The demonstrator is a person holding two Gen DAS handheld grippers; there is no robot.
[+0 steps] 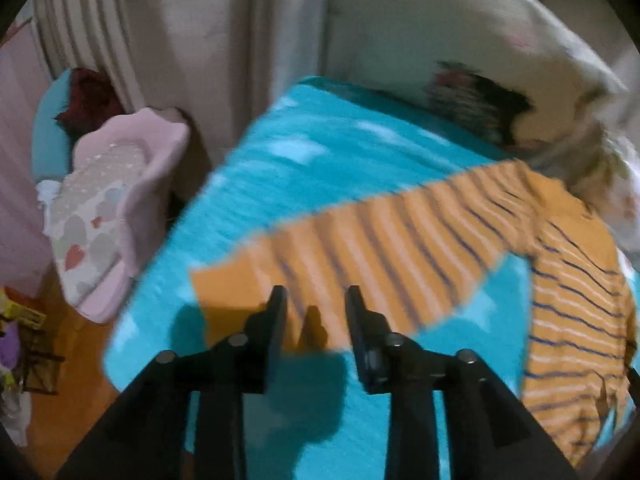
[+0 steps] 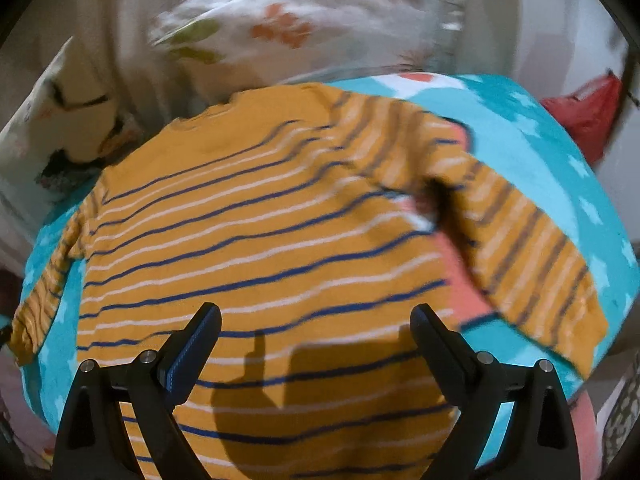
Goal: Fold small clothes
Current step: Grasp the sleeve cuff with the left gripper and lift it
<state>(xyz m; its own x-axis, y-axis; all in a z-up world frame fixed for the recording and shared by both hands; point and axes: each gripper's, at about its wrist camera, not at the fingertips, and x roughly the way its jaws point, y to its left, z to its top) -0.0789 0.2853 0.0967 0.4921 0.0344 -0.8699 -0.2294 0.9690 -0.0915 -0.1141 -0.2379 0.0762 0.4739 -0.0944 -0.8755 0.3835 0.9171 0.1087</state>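
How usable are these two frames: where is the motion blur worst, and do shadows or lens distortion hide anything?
Left wrist view: heavy blur smears the orange striped long-sleeved shirt and teal star-patterned blanket; the open left gripper stays sharp, its shadow falling on the blanket. Right wrist view: the shirt's body is fairly crisp, its far sleeve and the floral pillow blurred; the open right gripper shadows the hem. Fisheye bends both.

Both my wrist feeds were dim and warm-toned, with black fisheye vignettes bending the corners. Light came from behind and above me: the right gripper (image 2: 316, 316) threw a hard shadow on the near part of the striped shirt (image 2: 260, 216). Motion blur smeared the far pillow (image 2: 304, 24) and, on the left feed, the sleeve (image 1: 360, 248).
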